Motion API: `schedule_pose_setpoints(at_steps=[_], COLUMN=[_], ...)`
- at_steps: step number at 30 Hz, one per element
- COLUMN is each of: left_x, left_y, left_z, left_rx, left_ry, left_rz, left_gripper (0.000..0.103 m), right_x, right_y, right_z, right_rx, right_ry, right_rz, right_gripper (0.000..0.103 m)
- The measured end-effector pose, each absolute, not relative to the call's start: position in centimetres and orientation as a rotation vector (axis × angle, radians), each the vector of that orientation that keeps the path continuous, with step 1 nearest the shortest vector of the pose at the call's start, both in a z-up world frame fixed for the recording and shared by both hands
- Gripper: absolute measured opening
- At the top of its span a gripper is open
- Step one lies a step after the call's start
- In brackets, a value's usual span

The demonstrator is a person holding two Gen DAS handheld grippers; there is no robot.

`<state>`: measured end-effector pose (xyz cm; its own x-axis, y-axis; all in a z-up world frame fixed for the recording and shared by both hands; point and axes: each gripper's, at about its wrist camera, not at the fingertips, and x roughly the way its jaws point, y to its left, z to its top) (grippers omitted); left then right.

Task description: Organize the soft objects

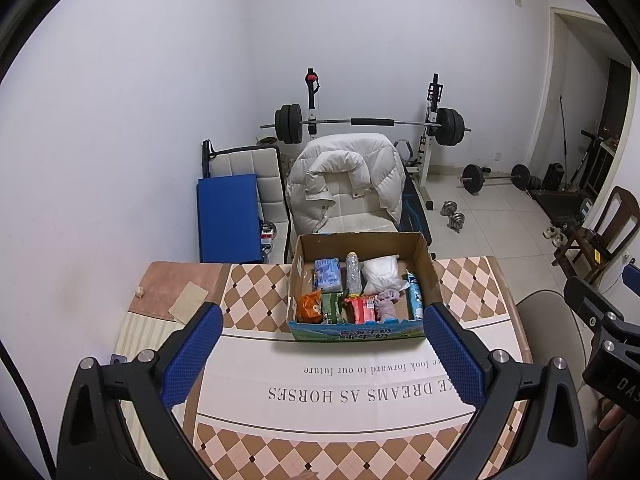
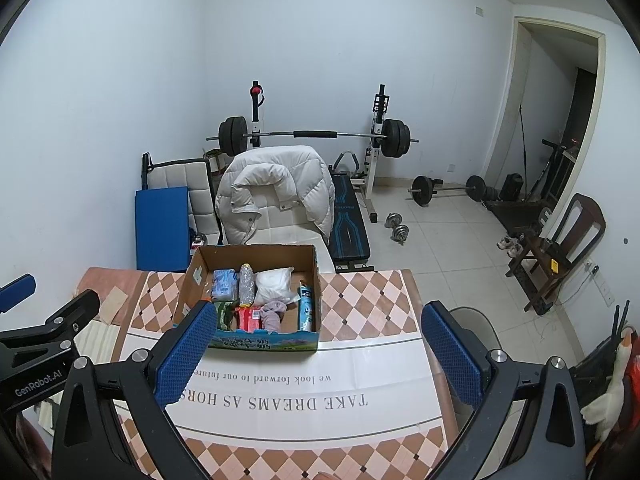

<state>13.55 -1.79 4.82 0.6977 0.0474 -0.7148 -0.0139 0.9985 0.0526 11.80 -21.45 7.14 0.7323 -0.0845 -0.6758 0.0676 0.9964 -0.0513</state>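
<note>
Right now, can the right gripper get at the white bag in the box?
Probably yes: the right gripper is open and empty, the box has no lid, and the white bag lies uncovered at the back, nothing between.

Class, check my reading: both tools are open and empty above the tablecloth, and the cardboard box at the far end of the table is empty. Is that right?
Not quite. The cardboard box is not empty: the left wrist view shows packets, a white bag and a purple cloth inside. The rest holds: the left tool and right tool are open and empty.
</note>
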Motion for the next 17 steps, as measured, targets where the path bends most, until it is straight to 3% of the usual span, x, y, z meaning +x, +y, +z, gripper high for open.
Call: schedule_pose_setpoints(at_steps=[17], left_x=[13.42], left_y=[-1.76], left_z=[4.97], left_rx=[0.052], left_ry=[0.789], left_rz=[0.03], left_gripper=[0.103], right_x=[11.54], right_y=[-21.61], right_z=[7.09], right_rx=[-0.02], right_ry=[0.744], right_rz=[-0.09], right_gripper=[0.103])
